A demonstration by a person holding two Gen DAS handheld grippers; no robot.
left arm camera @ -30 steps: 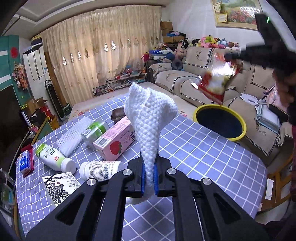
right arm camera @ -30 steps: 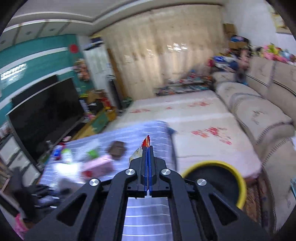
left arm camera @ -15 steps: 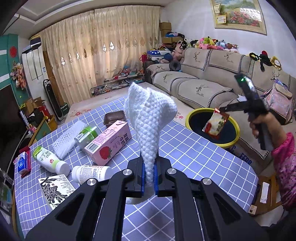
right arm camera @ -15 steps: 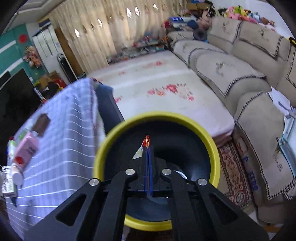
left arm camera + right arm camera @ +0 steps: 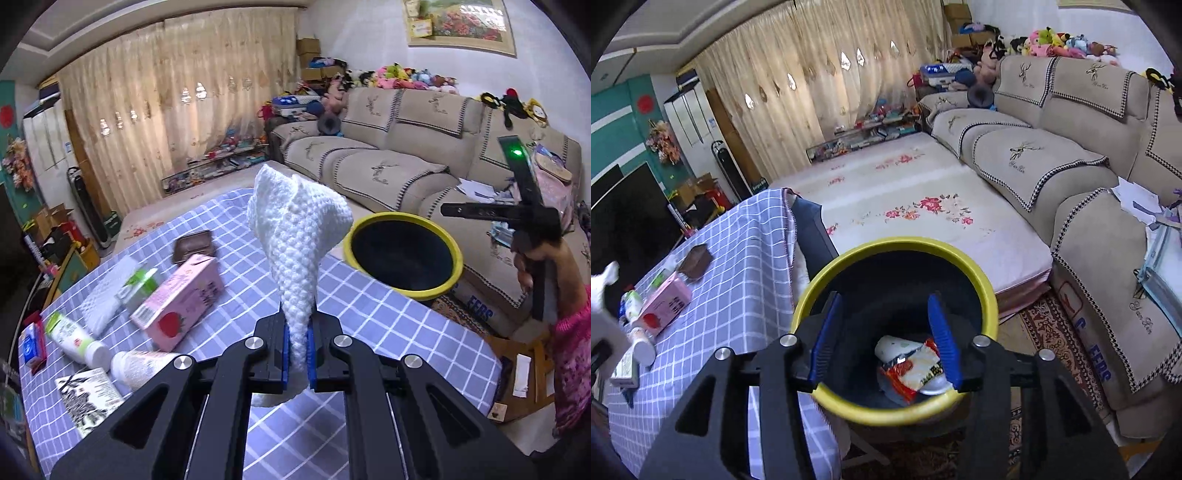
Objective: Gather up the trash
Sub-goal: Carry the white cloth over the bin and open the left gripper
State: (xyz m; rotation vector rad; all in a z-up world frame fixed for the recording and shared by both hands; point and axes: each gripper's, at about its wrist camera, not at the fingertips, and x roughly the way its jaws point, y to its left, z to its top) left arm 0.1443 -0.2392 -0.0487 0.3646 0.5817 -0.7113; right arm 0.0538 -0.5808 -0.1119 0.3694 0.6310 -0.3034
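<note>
My left gripper is shut on a white knitted cloth, held upright above the blue checked table. My right gripper hovers over the yellow-rimmed black bin; its jaws are opening and nothing is between the pads. A red snack wrapper lies at the bottom of the bin beside a white cup. In the left wrist view the bin stands off the table's right edge, and the right gripper sits above its far rim, in a hand.
On the table lie a pink carton, a green-topped can, two white bottles, a brown tray, a white mesh sleeve and a patterned booklet. A beige sofa stands behind the bin.
The right gripper came down over the bin and its jaws have parted; the snack wrapper left them and now lies in the bin. The left gripper drifted slightly with the cloth.
</note>
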